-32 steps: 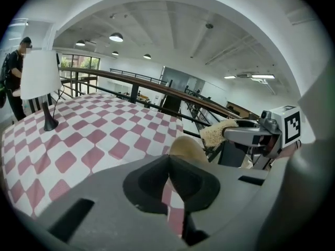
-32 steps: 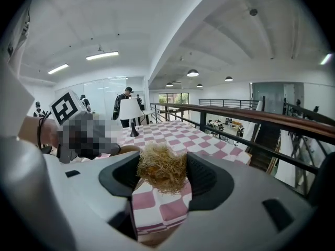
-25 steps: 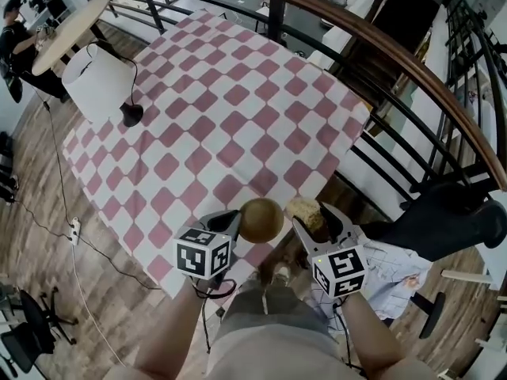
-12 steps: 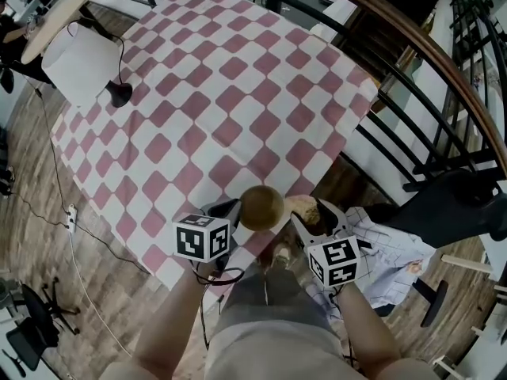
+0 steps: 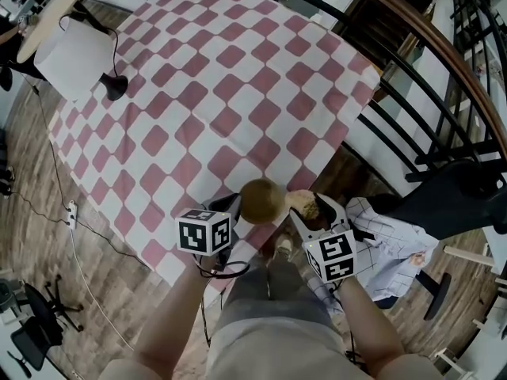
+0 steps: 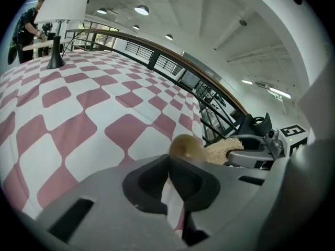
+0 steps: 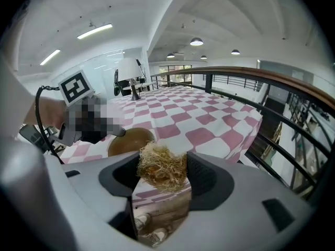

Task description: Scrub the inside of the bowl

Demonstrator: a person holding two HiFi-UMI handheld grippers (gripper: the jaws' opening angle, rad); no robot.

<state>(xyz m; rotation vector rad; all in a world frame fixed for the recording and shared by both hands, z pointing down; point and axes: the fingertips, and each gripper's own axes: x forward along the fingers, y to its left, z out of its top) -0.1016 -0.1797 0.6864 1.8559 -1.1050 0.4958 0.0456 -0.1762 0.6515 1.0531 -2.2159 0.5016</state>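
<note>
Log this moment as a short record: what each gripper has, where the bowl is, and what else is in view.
left gripper: shut on the bowl
right gripper: shut on the scrubber
bowl: brown, held at the cloth's near edge, outside facing the head view
scrubber: tan fibre wad, beside the bowl, not inside it
cloth: pink-and-white checks
lamp: white shade, far left corner

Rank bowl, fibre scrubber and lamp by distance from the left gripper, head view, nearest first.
1. bowl: at the left gripper's jaws, which are shut on its rim.
2. fibre scrubber: just right of the bowl, held in the right gripper's jaws.
3. lamp: far upper left, at the table's edge.
</note>
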